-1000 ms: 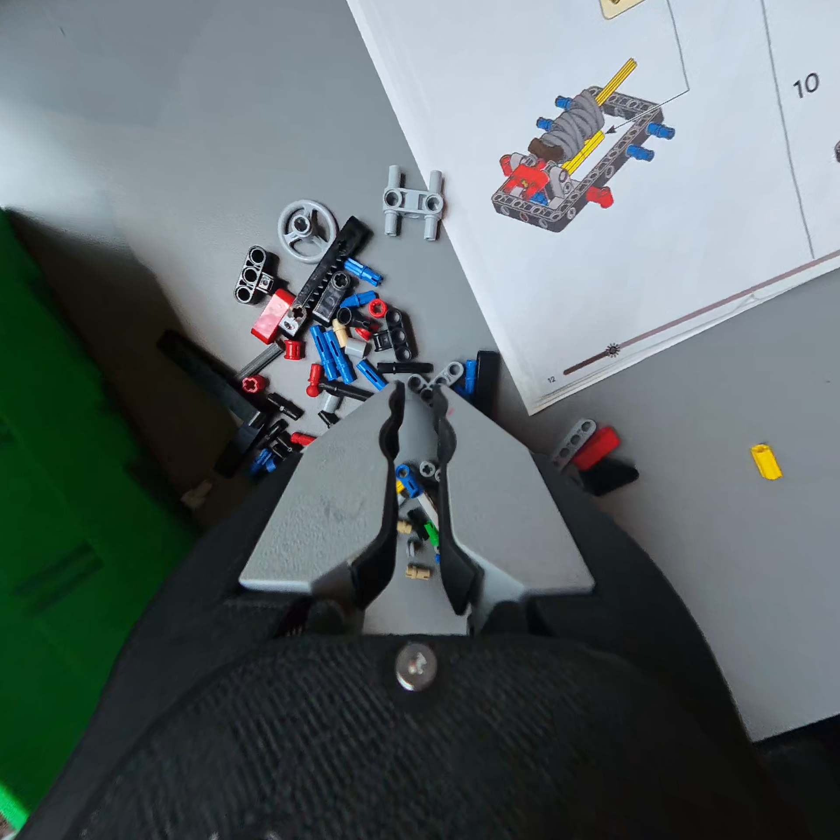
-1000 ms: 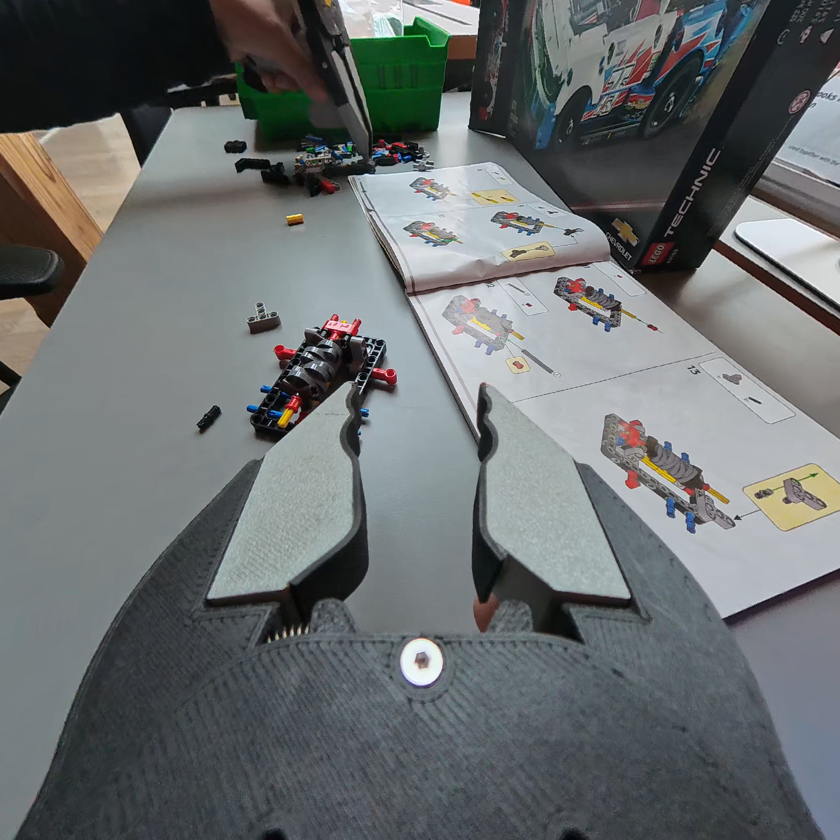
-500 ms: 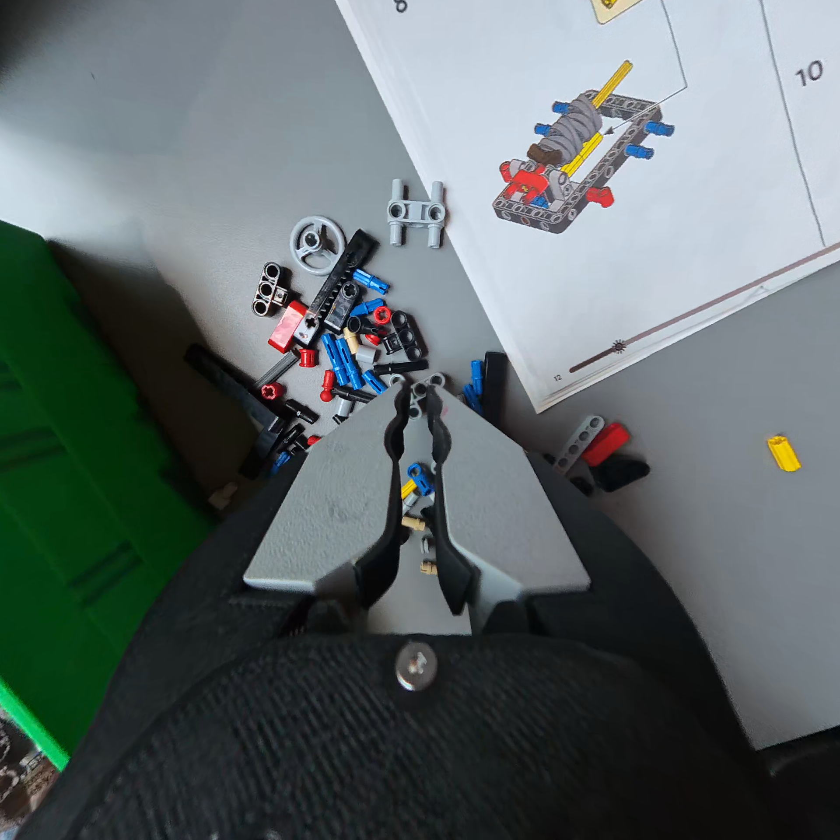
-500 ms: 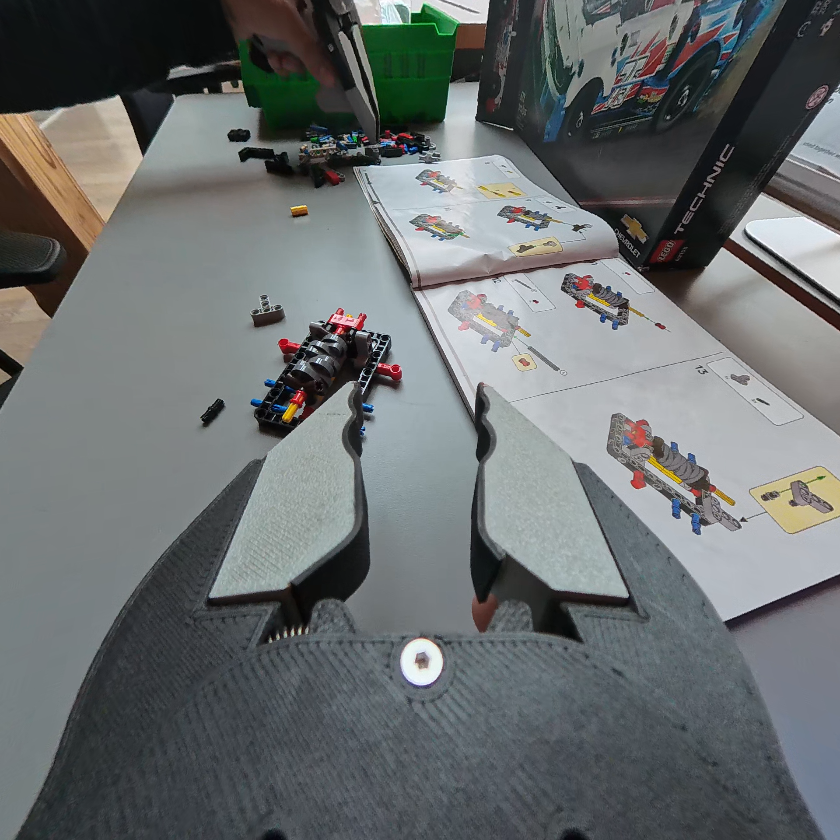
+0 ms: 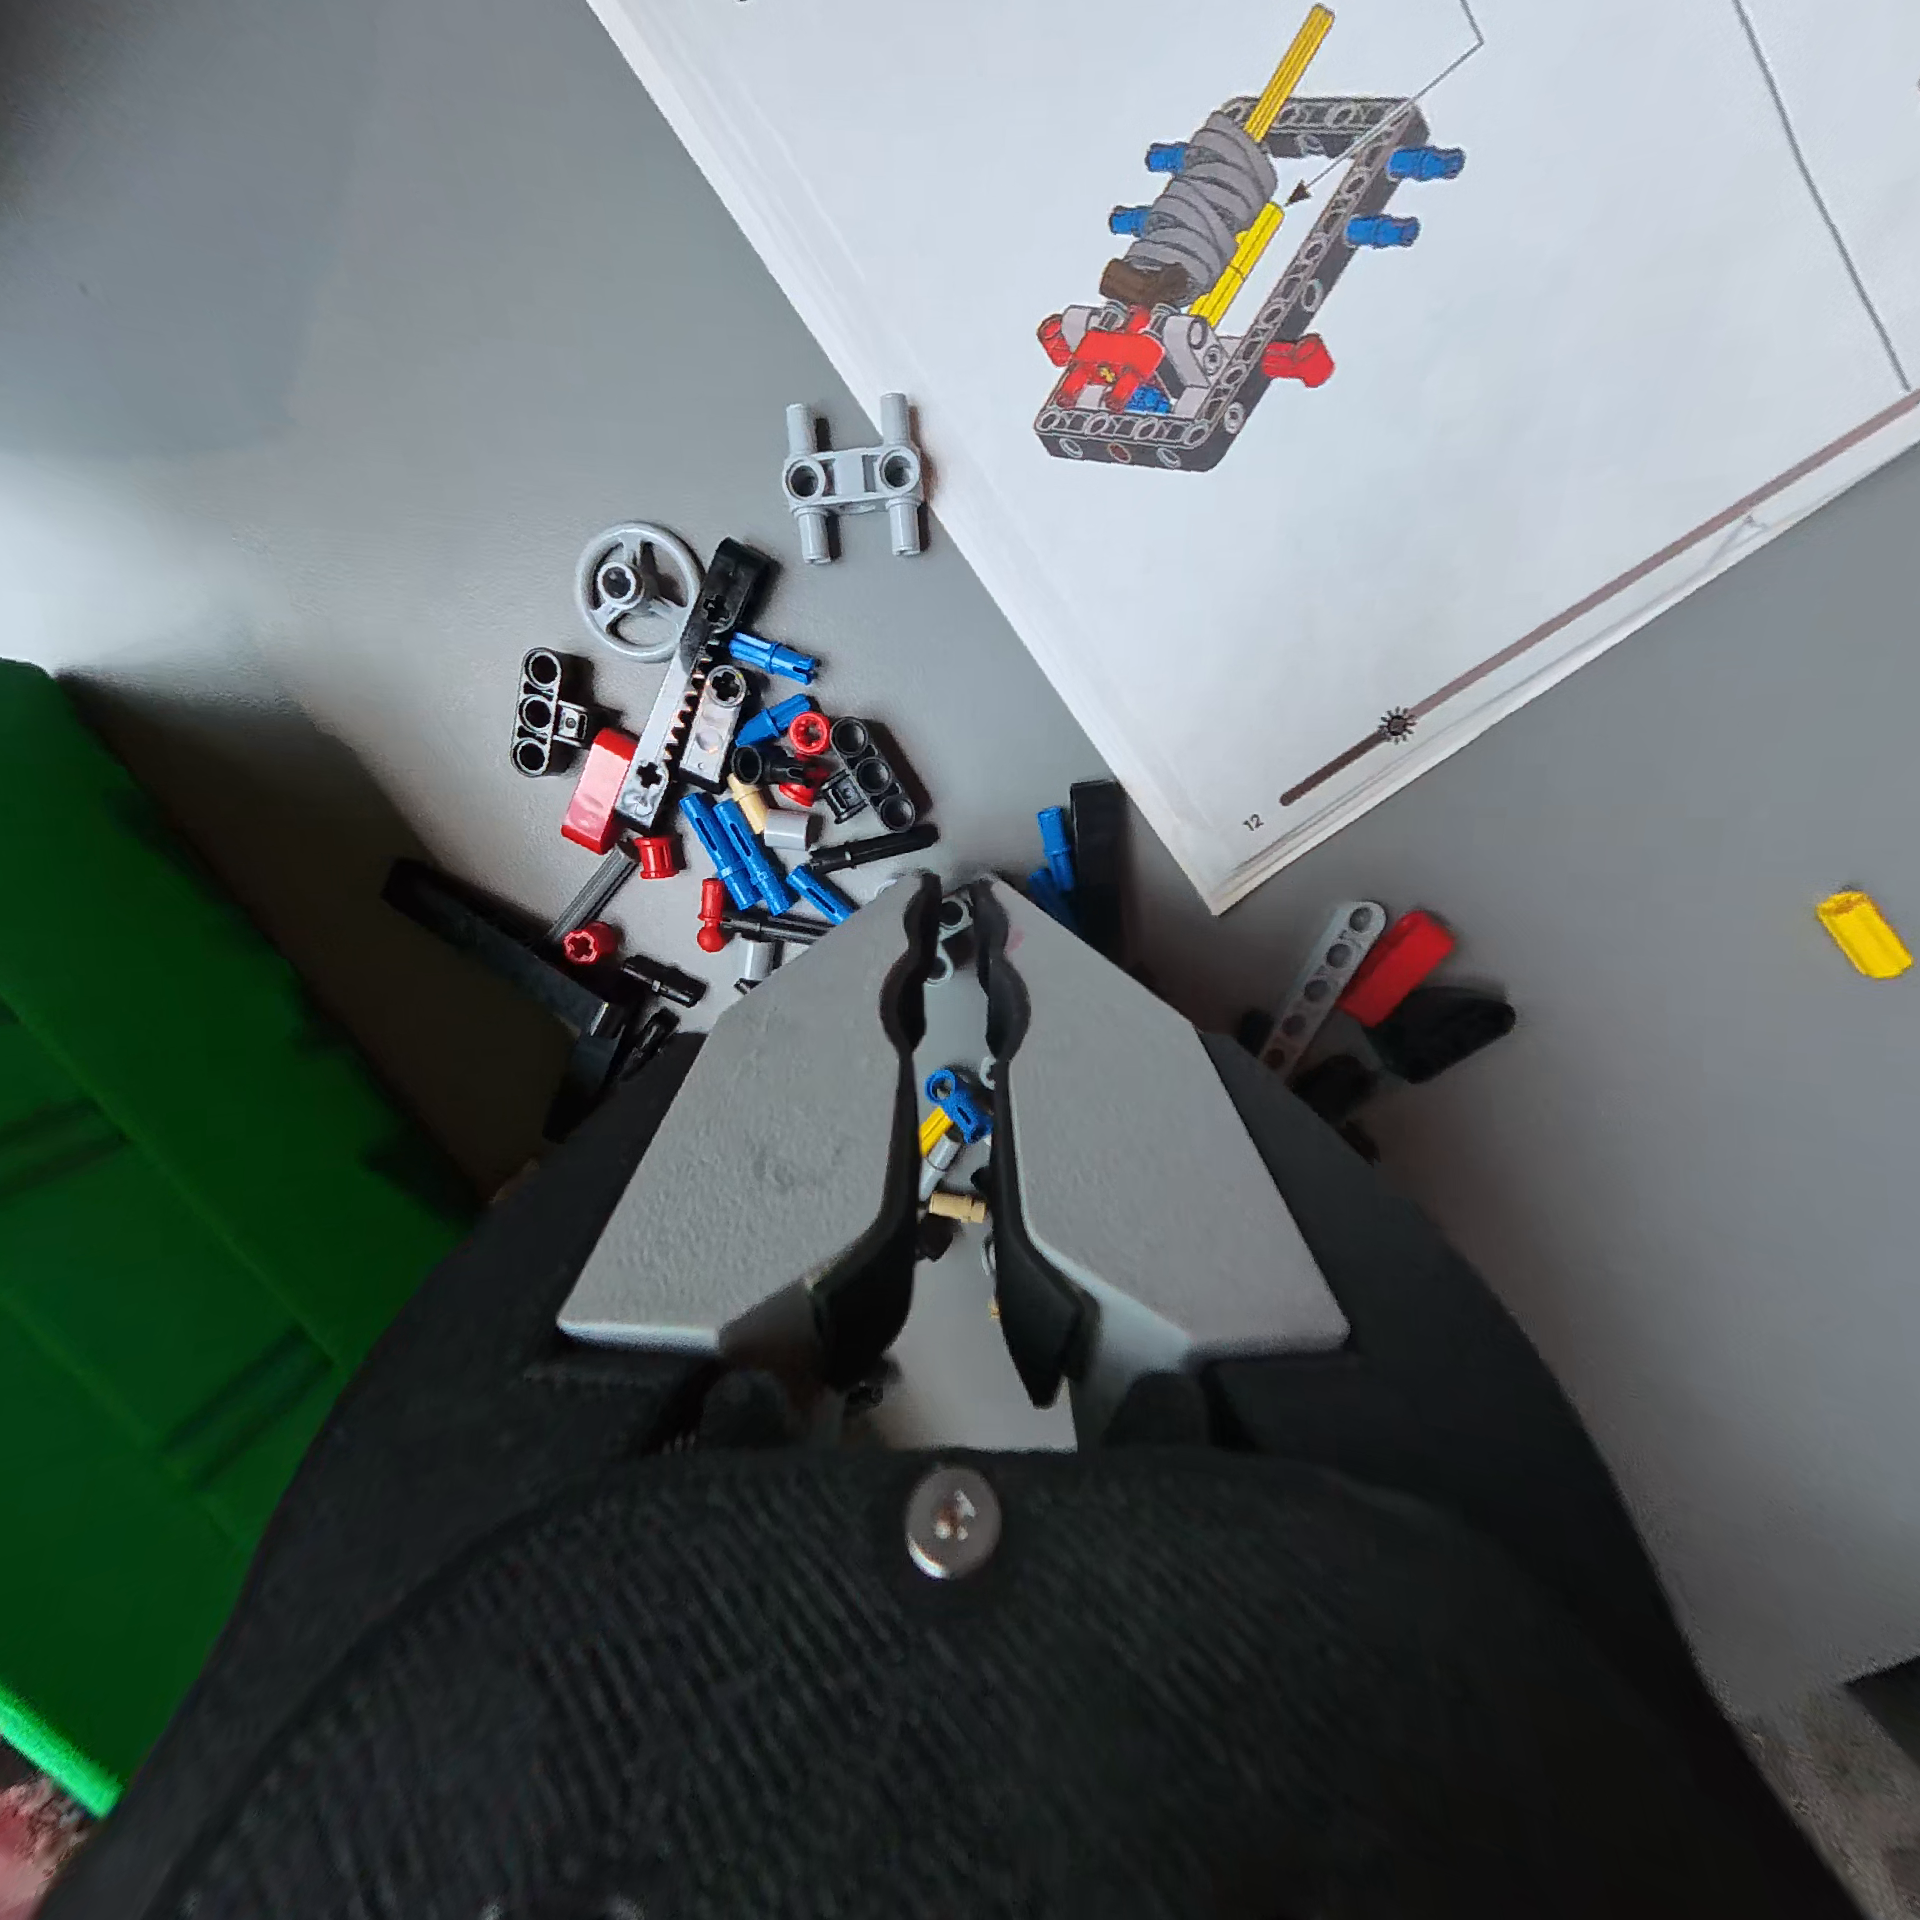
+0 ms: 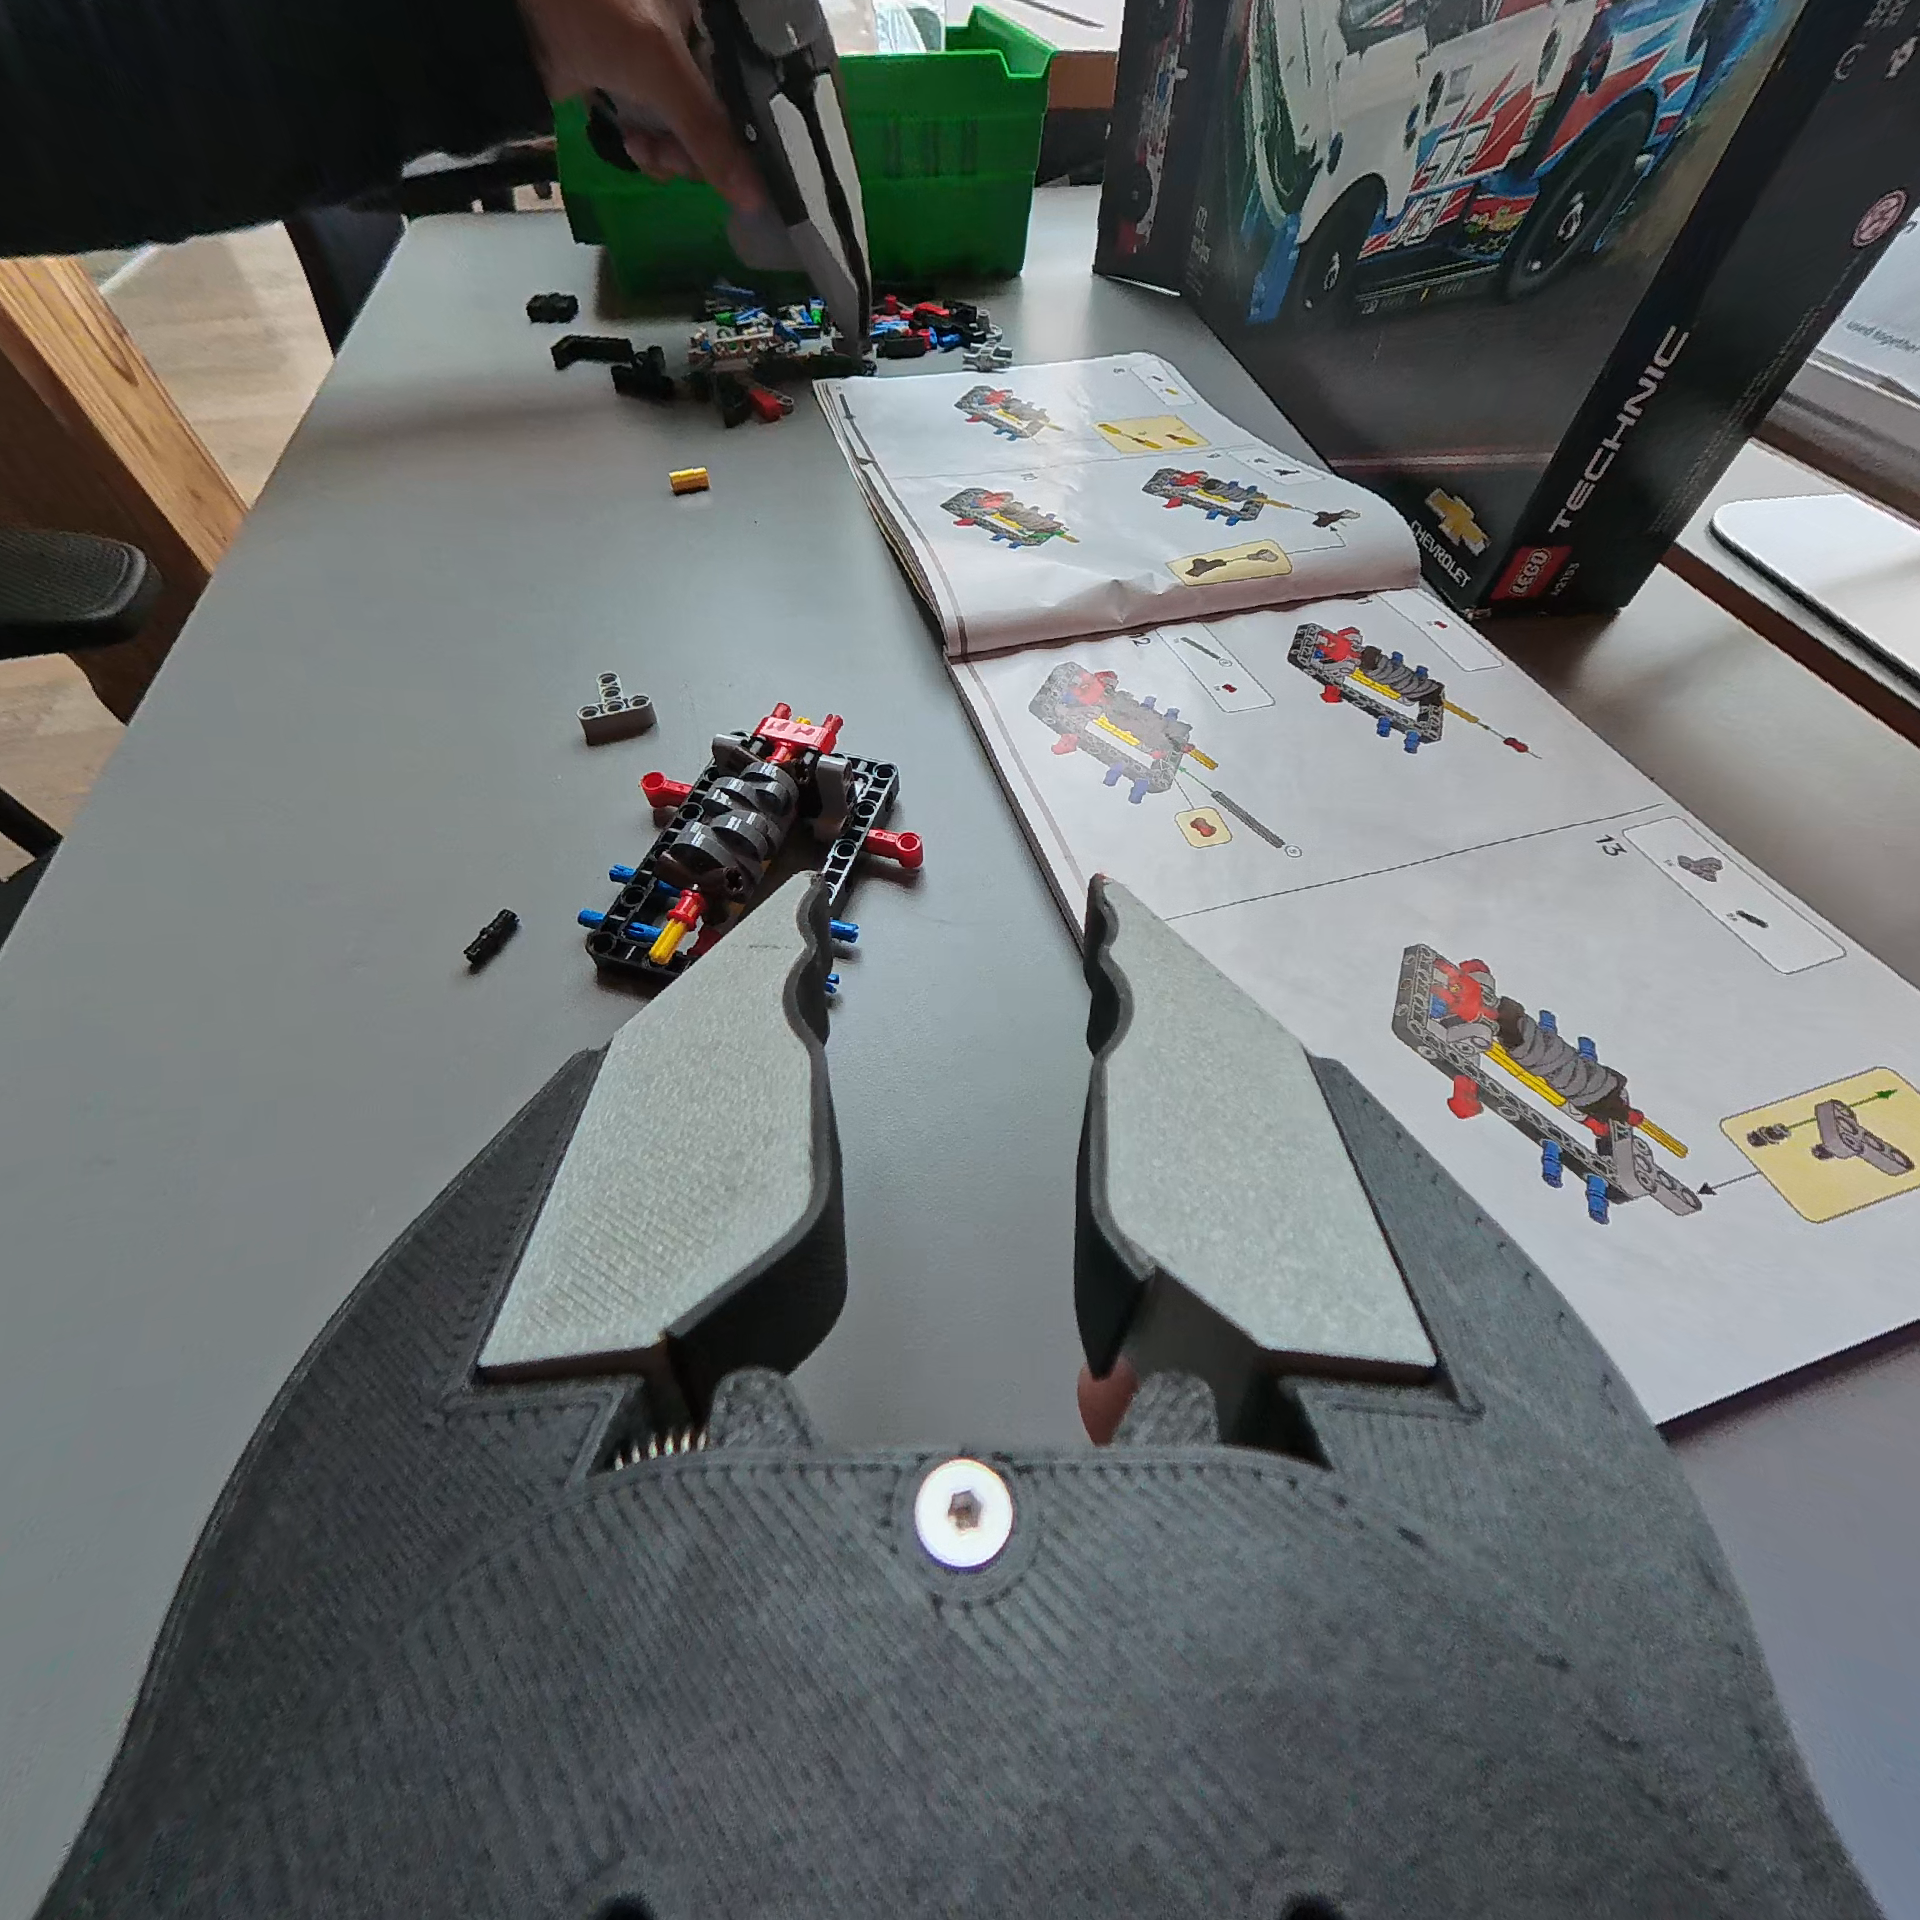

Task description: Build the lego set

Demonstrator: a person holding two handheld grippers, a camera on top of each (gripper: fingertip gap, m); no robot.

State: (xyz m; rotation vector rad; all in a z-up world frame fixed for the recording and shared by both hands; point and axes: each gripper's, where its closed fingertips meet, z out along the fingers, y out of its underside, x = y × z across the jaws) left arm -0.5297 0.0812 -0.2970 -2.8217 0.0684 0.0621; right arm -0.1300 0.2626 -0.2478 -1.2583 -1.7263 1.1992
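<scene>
My left gripper (image 5: pixel 953 902) points down into a pile of loose lego pieces (image 5: pixel 748 769) on the grey table. Its jaws are nearly together, with a small light-grey piece (image 5: pixel 953 918) between the tips. It also shows far off in the right wrist view (image 6: pixel 852 332), held by a hand over the pile. My right gripper (image 6: pixel 956 904) is open and empty, just above the table. The partly built black frame with a dark grey worm gear (image 6: pixel 758 831) lies just ahead of its left finger (image 6: pixel 707 1122).
The open instruction booklet (image 6: pixel 1299 779) lies right of the build and beside the pile (image 5: pixel 1351 416). A green bin (image 6: pixel 935 156) stands behind the pile. The set's box (image 6: pixel 1507 260) stands at the back right. A yellow piece (image 6: pixel 688 479), a grey L-piece (image 6: pixel 615 712) and a black pin (image 6: pixel 490 937) lie apart. The gap from one gripper's tips to the other's is roughly 45 cm. From my right tips it is roughly 11 cm to the black pin (image 6: pixel 490 937); from my left, 40 cm.
My left gripper's jaws have narrowed around the small grey piece at the pile's edge. The right gripper has drifted slightly closer to the build and stays open.
</scene>
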